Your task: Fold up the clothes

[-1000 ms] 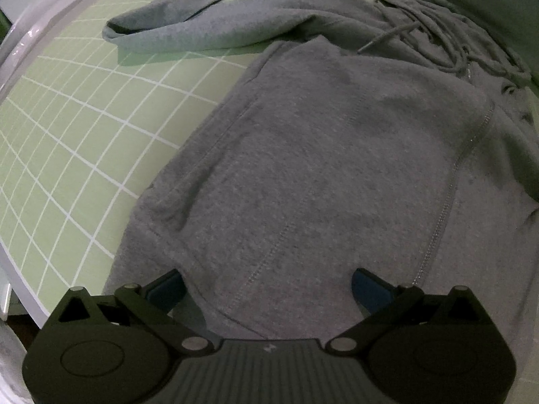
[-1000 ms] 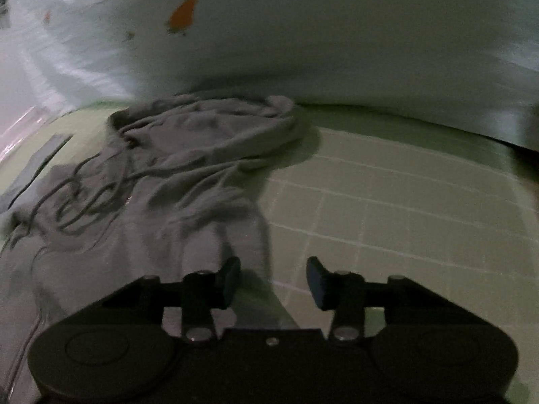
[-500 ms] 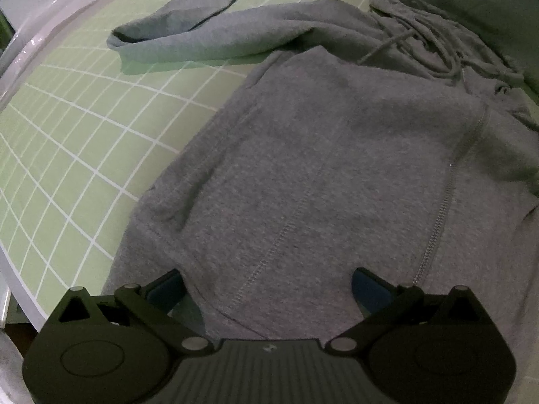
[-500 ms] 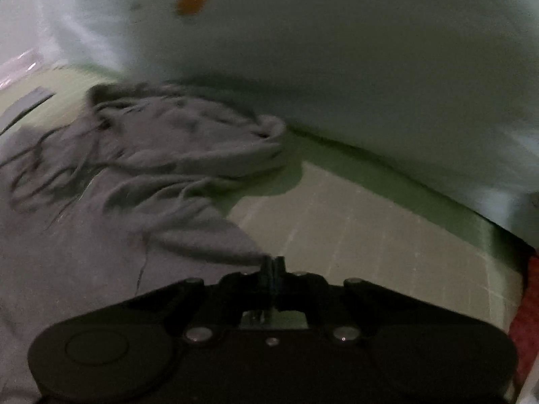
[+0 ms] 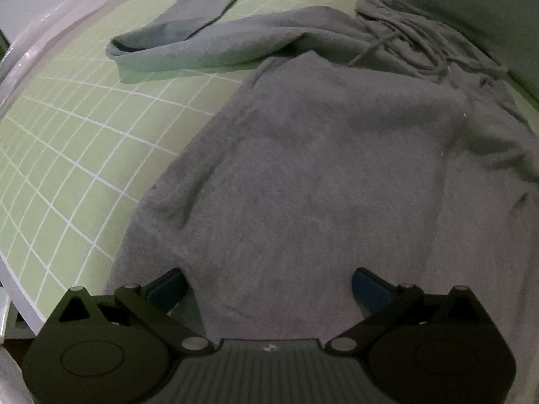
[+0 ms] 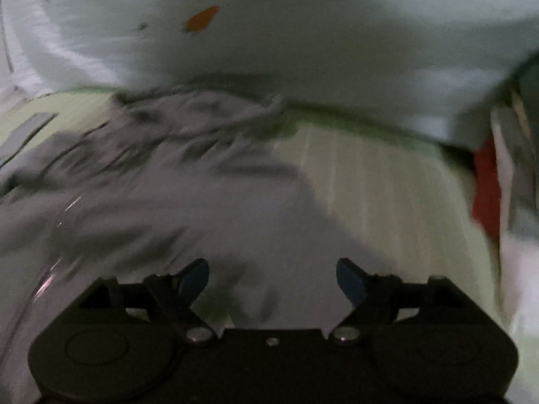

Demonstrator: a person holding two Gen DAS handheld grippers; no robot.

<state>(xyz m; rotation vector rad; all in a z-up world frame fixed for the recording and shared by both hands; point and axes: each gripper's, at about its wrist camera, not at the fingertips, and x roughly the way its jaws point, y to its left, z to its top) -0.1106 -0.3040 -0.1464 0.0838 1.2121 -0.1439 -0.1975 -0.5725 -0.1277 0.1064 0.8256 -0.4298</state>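
A grey hoodie [image 5: 320,168] lies spread on a green gridded mat [image 5: 67,141]. One sleeve [image 5: 188,40] stretches to the far left and doubles back on itself. The hood and drawstrings [image 5: 421,43] bunch at the far right. My left gripper [image 5: 269,286] stands open low over the hoodie's near part, nothing between its blue-padded fingers. In the blurred right wrist view the hoodie [image 6: 151,185] fills the left side, and my right gripper [image 6: 273,279] is open over its edge, holding nothing.
A pale fabric with orange carrot prints [image 6: 303,33] rises behind the mat. The mat's white rim [image 5: 20,306] runs close on the left. A red item [image 6: 485,185] sits past the mat's right edge. Bare mat [image 6: 387,202] shows right of the hoodie.
My right gripper shut half a second ago, now stands open, and has shifted right along the hoodie's edge. My left gripper stayed open while its view drew back, showing more sleeve.
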